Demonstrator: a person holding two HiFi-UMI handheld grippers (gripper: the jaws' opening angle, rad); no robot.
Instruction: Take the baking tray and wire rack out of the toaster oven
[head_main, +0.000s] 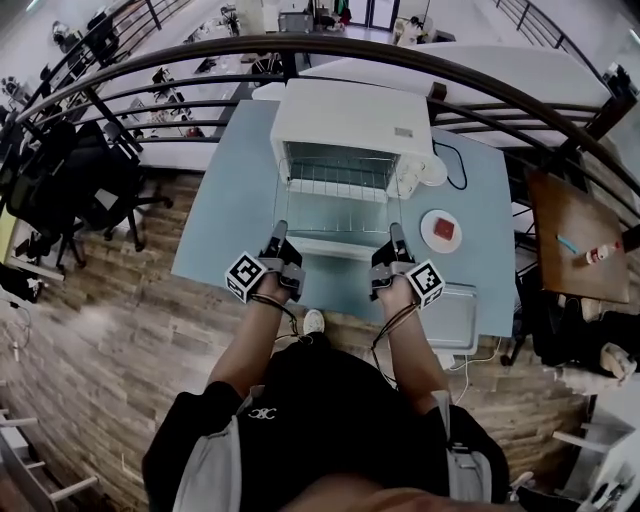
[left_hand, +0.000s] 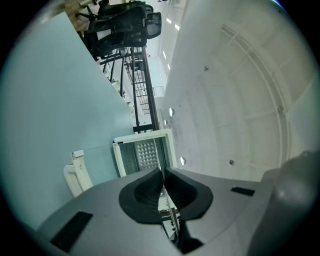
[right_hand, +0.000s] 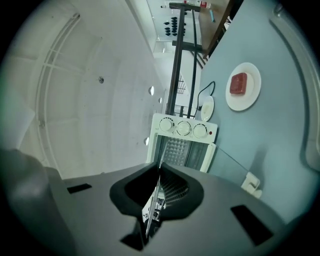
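Presently the left gripper (head_main: 280, 232) and right gripper (head_main: 397, 234) are seen with jaws together; the rack (head_main: 335, 184) at 12 o'clock could be knocked, not gripped.

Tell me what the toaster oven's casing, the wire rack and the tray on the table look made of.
Toaster oven casing: likely painted sheet metal, with a smooth, matte white surface.
Wire rack: thin bare metal rods with silvery glints.
Tray: probably metal; it is dull grey with a rounded, raised rim.
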